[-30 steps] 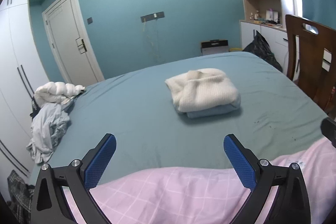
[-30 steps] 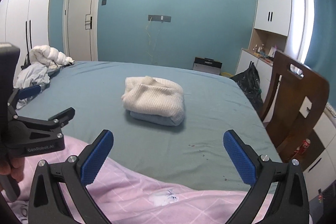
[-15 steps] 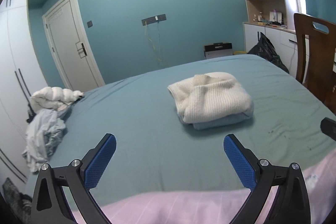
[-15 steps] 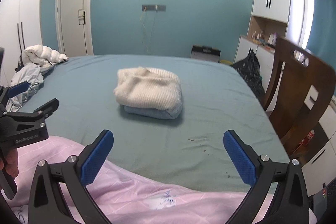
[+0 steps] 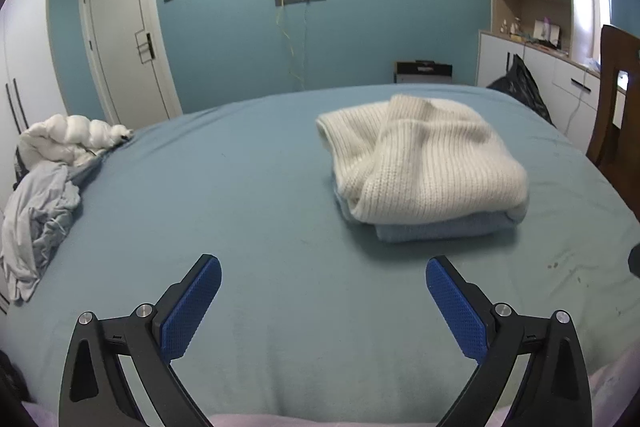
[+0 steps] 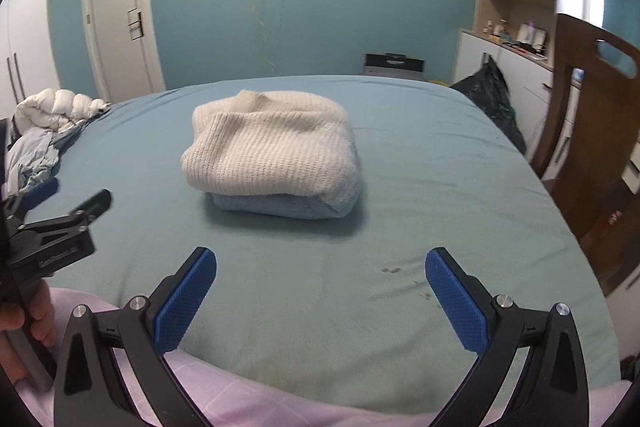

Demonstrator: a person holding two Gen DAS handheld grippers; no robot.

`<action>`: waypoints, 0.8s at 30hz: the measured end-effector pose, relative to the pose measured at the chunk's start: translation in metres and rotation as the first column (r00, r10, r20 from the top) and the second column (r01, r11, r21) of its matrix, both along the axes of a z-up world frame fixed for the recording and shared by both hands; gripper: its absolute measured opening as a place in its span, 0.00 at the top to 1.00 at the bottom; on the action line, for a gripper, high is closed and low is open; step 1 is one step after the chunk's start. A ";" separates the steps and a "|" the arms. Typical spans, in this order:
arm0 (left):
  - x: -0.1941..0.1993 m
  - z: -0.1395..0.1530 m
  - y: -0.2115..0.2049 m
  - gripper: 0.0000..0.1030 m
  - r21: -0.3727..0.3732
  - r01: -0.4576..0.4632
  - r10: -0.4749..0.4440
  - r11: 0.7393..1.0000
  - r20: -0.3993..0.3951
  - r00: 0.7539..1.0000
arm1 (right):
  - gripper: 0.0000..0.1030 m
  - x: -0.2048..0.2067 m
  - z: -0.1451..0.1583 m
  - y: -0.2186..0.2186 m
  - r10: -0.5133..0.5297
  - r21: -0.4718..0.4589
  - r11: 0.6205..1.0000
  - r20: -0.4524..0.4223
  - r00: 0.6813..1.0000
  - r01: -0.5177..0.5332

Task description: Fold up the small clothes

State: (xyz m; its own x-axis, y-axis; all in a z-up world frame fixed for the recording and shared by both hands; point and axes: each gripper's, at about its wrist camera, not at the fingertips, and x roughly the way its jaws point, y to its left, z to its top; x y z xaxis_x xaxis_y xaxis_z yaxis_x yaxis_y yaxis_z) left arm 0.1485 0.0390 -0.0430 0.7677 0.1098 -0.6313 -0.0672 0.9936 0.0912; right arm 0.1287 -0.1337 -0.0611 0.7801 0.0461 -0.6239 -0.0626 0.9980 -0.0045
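The folded blue garment [image 6: 276,207] lies mostly hidden under the cream knit sweater [image 6: 272,155]. Frame edges cut off the pink checked cloth [image 6: 224,391] and wooden chair [image 6: 592,131].

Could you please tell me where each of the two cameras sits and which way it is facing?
Left wrist: on the left gripper, looking forward across the bed toward the door; its own two open fingers show.
Right wrist: on the right gripper, facing the same wall; its open fingers, plus the left gripper and the hand holding it, show.
Shared: cream sweater on a folded blue garment, unfolded pile at left, chair at right.
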 end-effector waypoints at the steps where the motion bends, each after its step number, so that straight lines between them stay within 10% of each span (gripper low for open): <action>1: 0.003 -0.001 -0.001 0.00 0.002 0.007 -0.007 1.000 -0.008 1.000 | 0.01 0.001 0.001 -0.001 0.004 0.013 1.000 -0.002 1.000 -0.004; 24: 0.002 0.001 -0.007 0.00 -0.062 0.055 -0.058 0.997 -0.054 0.997 | 0.01 -0.001 0.022 -0.014 0.027 0.044 0.999 0.010 1.000 -0.027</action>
State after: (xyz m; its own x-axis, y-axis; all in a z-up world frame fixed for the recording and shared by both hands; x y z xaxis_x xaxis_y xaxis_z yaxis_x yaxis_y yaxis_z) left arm 0.1507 0.0322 -0.0419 0.7352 0.0276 -0.6773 -0.0070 0.9994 0.0330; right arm 0.1279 -0.1476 -0.0393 0.7843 0.0946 -0.6131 -0.0899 0.9952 0.0384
